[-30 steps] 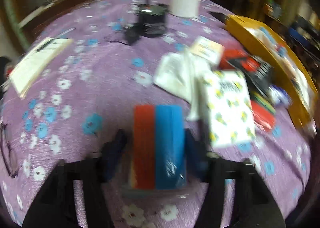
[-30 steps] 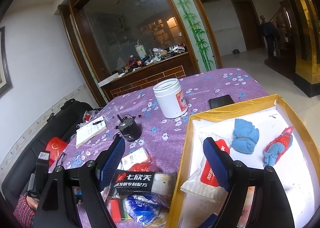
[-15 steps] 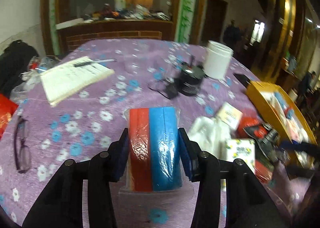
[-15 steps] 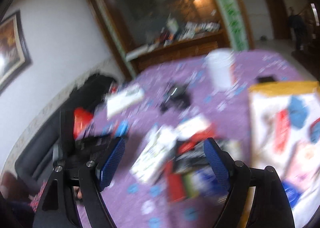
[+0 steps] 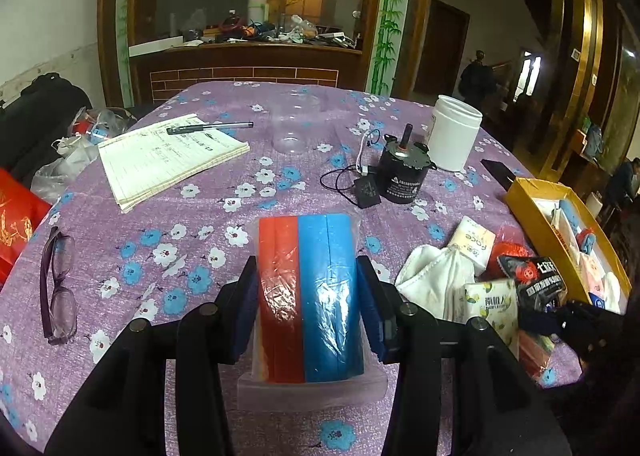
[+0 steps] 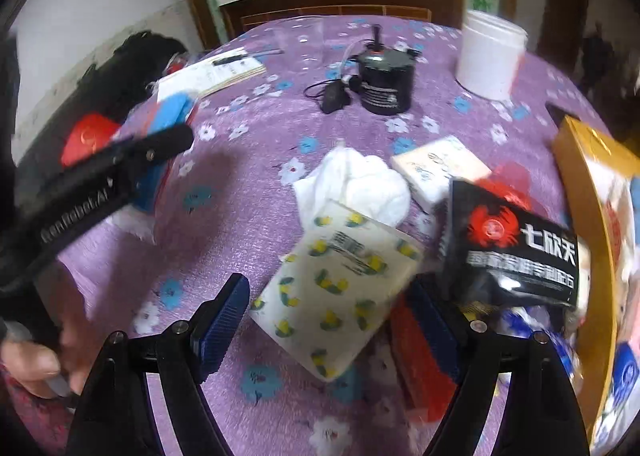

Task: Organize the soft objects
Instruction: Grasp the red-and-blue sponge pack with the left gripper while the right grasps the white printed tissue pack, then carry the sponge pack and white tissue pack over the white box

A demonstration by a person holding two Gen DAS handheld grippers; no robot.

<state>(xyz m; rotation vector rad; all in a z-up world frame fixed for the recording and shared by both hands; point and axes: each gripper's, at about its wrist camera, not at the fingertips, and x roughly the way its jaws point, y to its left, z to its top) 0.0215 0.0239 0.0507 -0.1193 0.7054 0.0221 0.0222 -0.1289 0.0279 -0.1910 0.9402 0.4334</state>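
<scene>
Directly ahead of the right gripper (image 6: 330,330), a lemon-printed tissue pack (image 6: 336,296) was seen lying between the closing jaws, not yet pressed, its long axis slanted across the gap and its far end tilted toward the right jaw. Meanwhile the sponge pack (image 5: 310,296) was kept clamped upright in the left gripper (image 5: 308,312), farther from the yellow box (image 5: 532,228).

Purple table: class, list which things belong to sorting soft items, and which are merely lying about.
Job: sponge pack held by left gripper; lemon tissue pack between right gripper's closing jaws; white cloth; yellow box.
Lying about: notebook, glasses, motor, white jar.
</scene>
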